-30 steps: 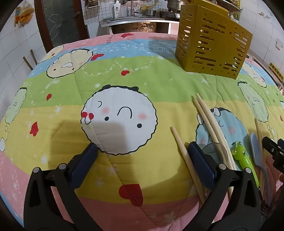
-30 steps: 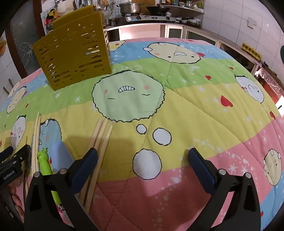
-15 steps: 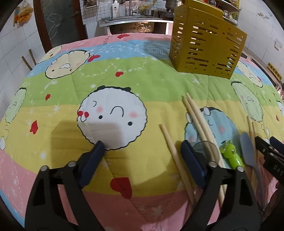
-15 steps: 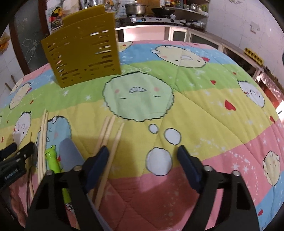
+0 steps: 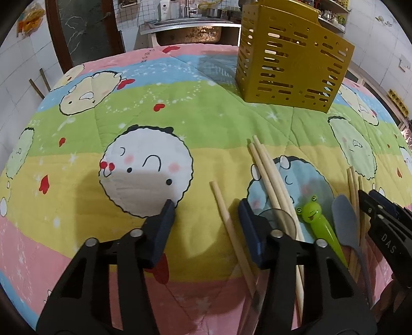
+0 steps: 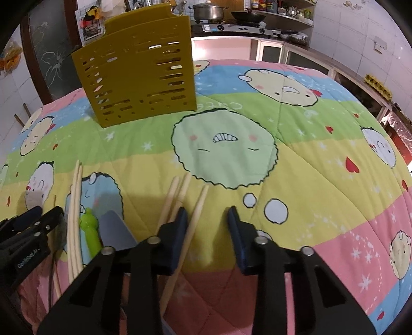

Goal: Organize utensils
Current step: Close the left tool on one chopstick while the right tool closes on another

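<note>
Two grippers hover low over the bright cartoon quilt (image 5: 180, 123) that covers the desk. On the left wrist view, the left gripper (image 5: 206, 208) has its jaws spread with nothing between them; a single chopstick (image 5: 231, 232) lies just inside its right finger, and a pair of chopsticks (image 5: 267, 175) runs under that finger. Beside them sit a green frog-headed utensil (image 5: 316, 221) and a grey spatula (image 5: 345, 221), with more chopsticks (image 5: 352, 185) just beyond, next to the tip of the other gripper.

Over on the right wrist view, the right gripper (image 6: 206, 216) also holds its jaws apart, gripping nothing. One chopstick (image 6: 198, 203) lies in the gap close to the left finger, and two more (image 6: 175, 195) pass beneath that finger.

Well back on the quilt, the yellow slotted utensil holder (image 5: 291, 61) stands upright, apart from every utensil. Behind it, a kitchen counter carries a pot (image 6: 208, 11).
</note>
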{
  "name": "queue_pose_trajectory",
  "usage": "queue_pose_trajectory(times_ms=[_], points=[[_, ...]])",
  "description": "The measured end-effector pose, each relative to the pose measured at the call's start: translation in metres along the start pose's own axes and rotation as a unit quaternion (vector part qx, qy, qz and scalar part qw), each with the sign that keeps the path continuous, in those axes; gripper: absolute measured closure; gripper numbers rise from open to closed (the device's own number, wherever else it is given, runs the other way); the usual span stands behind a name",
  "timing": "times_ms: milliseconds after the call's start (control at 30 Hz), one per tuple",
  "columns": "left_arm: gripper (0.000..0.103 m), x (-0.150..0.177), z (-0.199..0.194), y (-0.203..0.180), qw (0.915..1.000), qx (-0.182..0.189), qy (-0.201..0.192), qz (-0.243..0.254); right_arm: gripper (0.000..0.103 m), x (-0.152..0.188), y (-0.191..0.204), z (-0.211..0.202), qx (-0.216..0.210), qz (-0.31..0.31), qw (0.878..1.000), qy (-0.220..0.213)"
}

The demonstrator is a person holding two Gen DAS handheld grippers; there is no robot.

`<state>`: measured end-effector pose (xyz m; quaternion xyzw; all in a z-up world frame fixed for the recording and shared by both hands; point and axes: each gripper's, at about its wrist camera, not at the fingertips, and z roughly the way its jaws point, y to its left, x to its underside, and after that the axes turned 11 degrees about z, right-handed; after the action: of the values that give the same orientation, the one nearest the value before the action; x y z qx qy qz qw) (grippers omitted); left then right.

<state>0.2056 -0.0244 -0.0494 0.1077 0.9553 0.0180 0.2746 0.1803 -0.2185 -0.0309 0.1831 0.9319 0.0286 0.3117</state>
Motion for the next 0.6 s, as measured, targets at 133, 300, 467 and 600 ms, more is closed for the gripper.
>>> queue_pose_trajectory(times_ms=[133, 300, 467, 600], points=[[0.068, -0.006, 0.004, -0.001, 1.0, 0.003, 0.005, -0.001, 0.083, -0.007, 0.004, 0.007, -0.006, -0.007, 1.0, 0.007], [0.09, -0.013, 0.006, -0.001, 0.9999, 0.015, 0.003, -0.003, 0.09, -0.01, 0.001, 0.007, -0.025, -0.001, 1.0, 0.004], [0.094, -0.015, 0.007, 0.0, 0.9997, 0.023, -0.006, -0.001, 0.091, -0.01, -0.008, 0.003, -0.053, 0.019, 0.998, -0.004], [0.094, -0.015, 0.002, 0.003, 0.9994, 0.027, -0.021, -0.008, 0.091, -0.012, -0.012, -0.007, -0.065, 0.028, 0.997, -0.018]])
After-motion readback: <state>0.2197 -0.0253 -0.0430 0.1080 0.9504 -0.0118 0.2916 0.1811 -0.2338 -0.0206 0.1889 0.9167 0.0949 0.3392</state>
